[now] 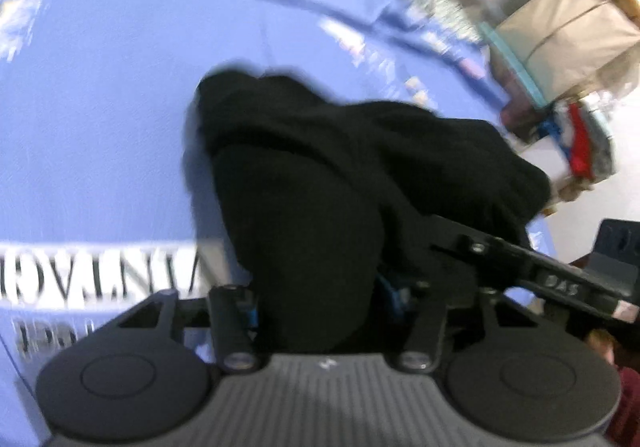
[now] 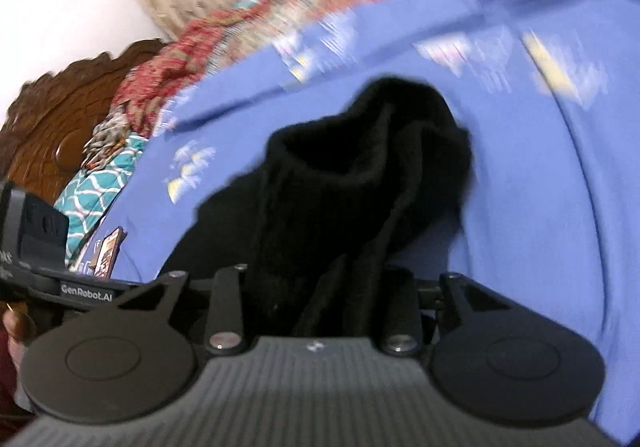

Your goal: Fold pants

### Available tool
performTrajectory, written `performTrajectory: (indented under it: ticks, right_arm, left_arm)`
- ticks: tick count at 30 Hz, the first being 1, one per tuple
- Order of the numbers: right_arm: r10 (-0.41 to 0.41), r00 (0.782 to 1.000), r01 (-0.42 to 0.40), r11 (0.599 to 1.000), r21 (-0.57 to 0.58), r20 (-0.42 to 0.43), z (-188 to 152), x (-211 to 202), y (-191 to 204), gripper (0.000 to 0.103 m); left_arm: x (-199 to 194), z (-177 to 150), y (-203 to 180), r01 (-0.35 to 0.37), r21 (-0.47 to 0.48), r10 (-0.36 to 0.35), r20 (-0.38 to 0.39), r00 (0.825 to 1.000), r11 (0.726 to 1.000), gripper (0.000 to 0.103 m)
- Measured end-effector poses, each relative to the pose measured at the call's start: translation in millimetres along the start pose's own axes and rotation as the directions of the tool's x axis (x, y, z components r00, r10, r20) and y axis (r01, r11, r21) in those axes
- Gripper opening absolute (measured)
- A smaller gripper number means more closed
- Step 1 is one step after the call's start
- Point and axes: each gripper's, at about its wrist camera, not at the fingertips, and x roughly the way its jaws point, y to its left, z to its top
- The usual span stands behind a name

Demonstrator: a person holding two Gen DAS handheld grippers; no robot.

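The black pants (image 1: 340, 167) hang bunched over a blue bedsheet (image 1: 100, 127). My left gripper (image 1: 320, 299) is shut on the pants, and the cloth hides its fingertips. In the right wrist view the same black pants (image 2: 360, 187) drape in folds over the blue bedsheet (image 2: 540, 187). My right gripper (image 2: 320, 287) is shut on the pants too, its fingertips buried in the fabric. The right gripper's body (image 1: 560, 279) shows at the right of the left wrist view, close beside the left one. Both views are motion-blurred.
Storage bags and boxes (image 1: 560, 27) are stacked at the sheet's far right edge. A carved wooden headboard (image 2: 60, 119) and patterned cloths (image 2: 168, 67) lie at the left. White printed lettering (image 1: 100, 275) marks the sheet near the left gripper.
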Motion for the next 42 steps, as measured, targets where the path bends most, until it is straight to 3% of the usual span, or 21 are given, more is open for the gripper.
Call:
performTrajectory:
  ticks: [3, 6, 12, 15, 18, 21, 22, 23, 26, 29, 32, 35, 36, 42]
  right_arm:
    - [0.013, 0.996, -0.004, 0.994, -0.11, 0.084, 29.4, 4.6, 20.8, 0.037]
    - [0.037, 0.984, -0.003, 0.982, -0.191, 0.175, 69.2, 17.0, 31.1, 0.037]
    - [0.106, 0.939, -0.041, 0.979, -0.198, 0.328, 143.7, 60.0, 23.1, 0.038]
    - [0.087, 0.943, -0.042, 0.989, -0.144, 0.321, 164.5, 103.5, 8.8, 0.038]
    - [0.023, 0.967, -0.002, 0.997, -0.08, 0.255, 170.2, 155.2, -12.0, 0.038]
    - [-0.05, 0.991, 0.052, 0.999, -0.012, 0.128, 157.6, 200.0, -37.9, 0.038]
    - [-0.07, 0.994, 0.07, 0.998, 0.012, 0.084, 150.5, 211.2, -46.6, 0.039]
    - [-0.091, 0.994, 0.089, 0.996, 0.029, 0.063, 143.4, 214.6, -50.8, 0.043]
    - [-0.084, 0.996, 0.079, 0.99, 0.117, 0.04, 132.2, 209.5, -64.9, 0.053]
    - [-0.122, 0.992, 0.115, 0.983, 0.14, 0.044, 127.4, 192.9, -57.9, 0.066]
    - [-0.207, 0.975, 0.196, 0.972, 0.129, 0.083, 115.4, 168.0, -43.0, 0.087]
    - [-0.29, 0.952, 0.279, 0.954, 0.109, 0.102, 95.1, 142.9, -32.5, 0.088]
    - [-0.307, 0.946, 0.295, 0.949, 0.114, 0.102, 88.0, 133.7, -30.7, 0.088]
    - [-0.329, 0.942, 0.318, 0.94, 0.126, 0.075, 44.0, 95.8, -15.9, 0.089]
  left_arm:
    - [-20.9, 29.2, -18.2, -0.019, 0.076, 0.011, 0.096, 0.995, 0.997, 0.046]
    - [-39.3, 70.0, -27.8, -0.067, 0.145, 0.036, 0.206, 0.978, 0.987, 0.046]
    - [-42.4, 155.2, -24.9, -0.176, 0.187, 0.092, 0.389, 0.917, 0.966, 0.047]
    - [-8.1, 188.0, -2.5, -0.236, 0.143, 0.162, 0.4, 0.902, 0.961, 0.047]
    - [41.6, 206.2, 30.0, -0.281, 0.072, 0.243, 0.33, 0.912, 0.957, 0.048]
    - [88.0, 200.9, 62.6, -0.332, 0.02, 0.32, 0.212, 0.923, 0.943, 0.048]
    - [99.8, 195.2, 68.7, -0.367, 0.009, 0.359, 0.187, 0.915, 0.93, 0.052]
    - [106.4, 188.1, 71.9, -0.392, 0.009, 0.383, 0.187, 0.905, 0.92, 0.062]
    - [107.8, 171.8, 67.9, -0.425, -0.006, 0.415, 0.223, 0.882, 0.905, 0.071]
    - [103.3, 170.6, 59.1, -0.452, -0.066, 0.455, 0.206, 0.866, 0.89, 0.077]
    - [91.7, 164.1, 44.9, -0.506, -0.108, 0.517, 0.194, 0.833, 0.856, 0.083]
    - [80.7, 144.6, 22.3, -0.6, -0.078, 0.603, 0.193, 0.774, 0.796, 0.095]
    - [76.5, 137.2, 15.7, -0.617, -0.069, 0.617, 0.192, 0.763, 0.784, 0.095]
    - [50.9, 78.1, -18.7, -0.662, -0.05, 0.66, 0.163, 0.733, 0.748, 0.097]
